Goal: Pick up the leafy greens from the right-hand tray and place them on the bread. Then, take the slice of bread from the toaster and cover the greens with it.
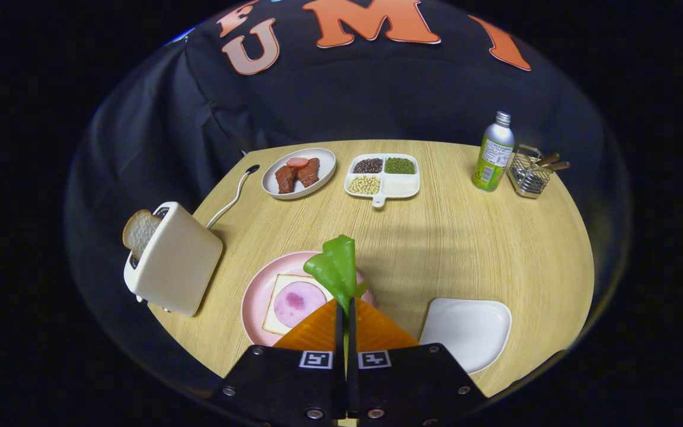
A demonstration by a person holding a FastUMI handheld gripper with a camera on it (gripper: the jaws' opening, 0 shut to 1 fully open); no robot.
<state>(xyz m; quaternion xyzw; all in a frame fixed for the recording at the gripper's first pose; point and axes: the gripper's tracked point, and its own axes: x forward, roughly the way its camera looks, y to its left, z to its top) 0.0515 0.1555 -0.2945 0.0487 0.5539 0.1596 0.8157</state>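
Observation:
My gripper [345, 308] is shut on a green leafy piece [335, 265], which sticks up beyond the fingertips. It hangs over the right side of a pink plate [254, 296]. On that plate lies a slice of bread [282, 283] topped with a round pink slice of ham [297, 301]. Left of the plate stands a cream toaster [175, 267] with a slice of bread [140, 231] poking out of its slot. To the right of my fingers sits a white tray [466, 332] with nothing on it.
At the back of the round wooden table [466, 249] stand a white plate of meat [299, 172], a divided dish of beans and grains [384, 174], a green bottle [494, 153] and a wire basket [528, 173]. The toaster's cord [232, 198] runs back to the table's edge.

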